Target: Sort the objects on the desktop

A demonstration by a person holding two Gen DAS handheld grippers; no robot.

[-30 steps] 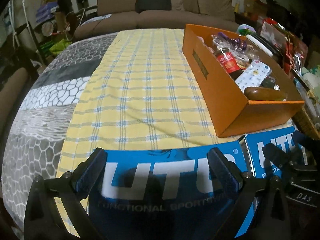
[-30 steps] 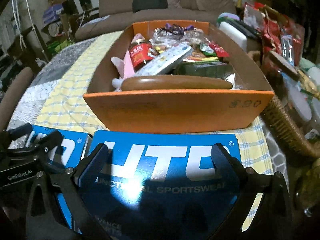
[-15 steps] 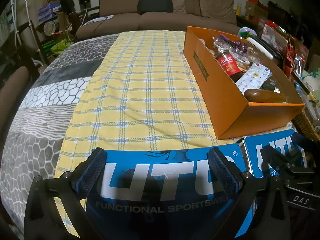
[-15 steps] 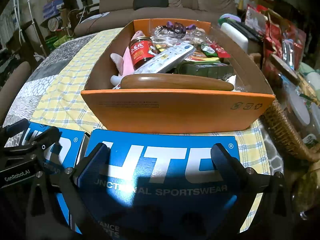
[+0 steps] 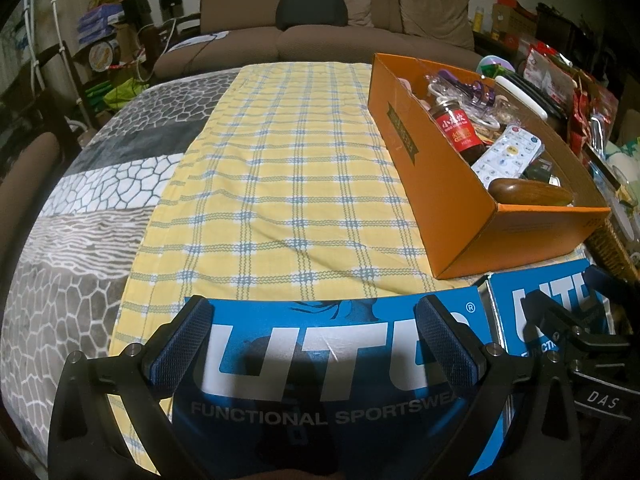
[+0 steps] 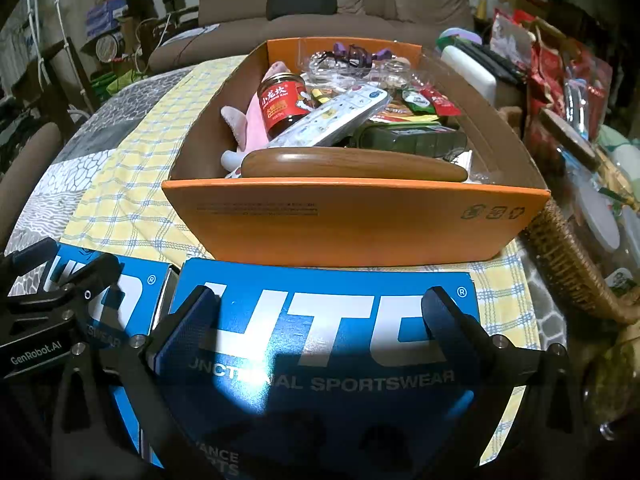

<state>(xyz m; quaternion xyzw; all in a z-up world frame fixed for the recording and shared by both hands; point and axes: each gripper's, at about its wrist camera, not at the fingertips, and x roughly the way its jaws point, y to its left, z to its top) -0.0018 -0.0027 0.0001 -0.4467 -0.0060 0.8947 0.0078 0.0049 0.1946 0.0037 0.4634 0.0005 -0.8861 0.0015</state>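
An orange box (image 6: 352, 224) on the yellow checked cloth (image 5: 288, 184) holds a red-labelled jar (image 6: 282, 104), a white remote (image 6: 332, 120), a long wooden piece (image 6: 352, 165), a pink plush toy (image 6: 248, 128) and snack packets. The box also shows in the left wrist view (image 5: 452, 184). My left gripper (image 5: 312, 340) is open and empty over a blue box (image 5: 320, 368). My right gripper (image 6: 320, 324) is open and empty over a second blue box (image 6: 328, 344), just short of the orange box.
A grey patterned blanket (image 5: 80, 200) covers the table's left part. A wicker basket (image 6: 576, 272) and cluttered packets (image 6: 560, 72) stand right of the orange box. A brown sofa (image 5: 332, 12) is behind the table.
Both grippers have risen slightly and stayed open; the view over the orange box and cloth sits a little higher. Nothing was taken hold of.
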